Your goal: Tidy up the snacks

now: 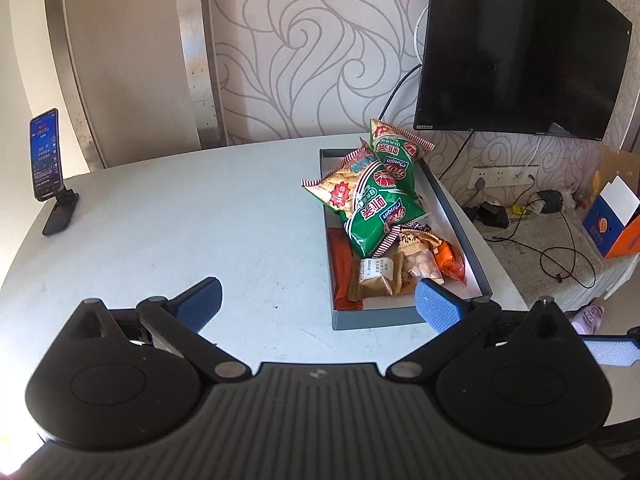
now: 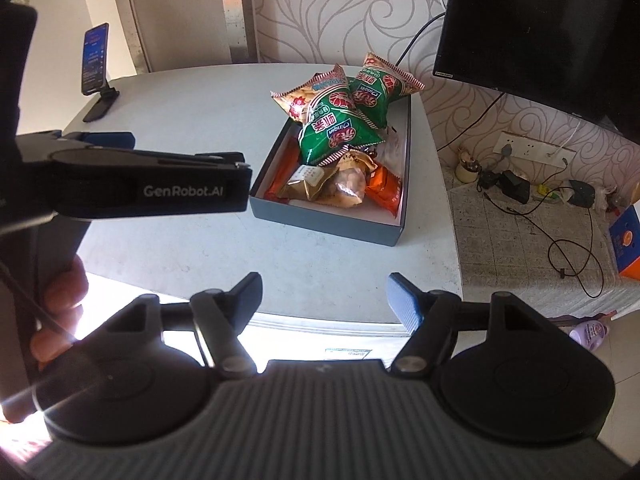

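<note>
Left gripper (image 1: 318,306): jaws wide apart, nothing between them, above the bare table (image 1: 168,216). Right gripper (image 2: 326,300): jaws likewise apart and empty, at the table's near edge. Snacks: green bags (image 1: 378,204) piled on small packets (image 1: 376,278) in the grey box (image 1: 374,318); lower packets partly hidden, labels illegible. The left gripper's body cuts across the right-wrist view. Surroundings: phone on stand (image 1: 46,156), dark wall screen (image 1: 520,44), patterned wallpaper, cables on the floor.

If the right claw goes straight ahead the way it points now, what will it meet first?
Probably the bare pale grey tabletop, short of the grey open box of snacks. The open right claw holds nothing; depth is unclear.
</note>
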A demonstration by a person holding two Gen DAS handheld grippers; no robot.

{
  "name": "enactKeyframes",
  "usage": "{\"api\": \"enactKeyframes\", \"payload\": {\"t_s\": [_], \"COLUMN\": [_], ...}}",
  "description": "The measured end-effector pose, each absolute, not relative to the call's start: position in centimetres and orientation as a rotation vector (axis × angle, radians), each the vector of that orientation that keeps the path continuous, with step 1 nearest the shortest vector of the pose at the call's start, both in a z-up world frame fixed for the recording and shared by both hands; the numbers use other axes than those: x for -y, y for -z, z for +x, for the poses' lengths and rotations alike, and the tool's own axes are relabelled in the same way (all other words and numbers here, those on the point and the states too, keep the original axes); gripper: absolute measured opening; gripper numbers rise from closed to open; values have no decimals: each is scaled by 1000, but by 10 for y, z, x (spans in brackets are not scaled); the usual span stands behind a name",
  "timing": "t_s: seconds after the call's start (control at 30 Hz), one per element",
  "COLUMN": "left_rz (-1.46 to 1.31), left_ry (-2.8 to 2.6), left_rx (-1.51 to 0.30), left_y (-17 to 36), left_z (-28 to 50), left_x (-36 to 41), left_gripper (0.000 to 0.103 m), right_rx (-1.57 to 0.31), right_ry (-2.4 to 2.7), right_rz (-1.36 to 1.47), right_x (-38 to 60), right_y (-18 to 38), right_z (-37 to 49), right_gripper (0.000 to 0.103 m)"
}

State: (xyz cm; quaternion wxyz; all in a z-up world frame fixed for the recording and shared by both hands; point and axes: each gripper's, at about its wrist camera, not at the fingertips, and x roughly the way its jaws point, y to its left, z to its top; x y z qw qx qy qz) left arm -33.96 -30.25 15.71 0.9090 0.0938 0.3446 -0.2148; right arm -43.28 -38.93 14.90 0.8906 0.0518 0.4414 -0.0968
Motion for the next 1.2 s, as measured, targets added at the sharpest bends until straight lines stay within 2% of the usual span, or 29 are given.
{"api": "enactKeyframes", "payload": {"t_s": [0.53, 1.2], "left_rz": [170, 168], "left_ry": [368, 305], "left_rx": [-710, -727], "left_y": [-153, -138], "left_z": [-357, -418], "left_x": [322, 366], "left_gripper": [103, 103], "right_rx": [-941, -947], "right_ry": [105, -12], "right_rz": [52, -12], "right_x": [406, 447], "right_y": [-143, -131], "right_z": [-437, -472], "right_gripper": [71, 71]}}
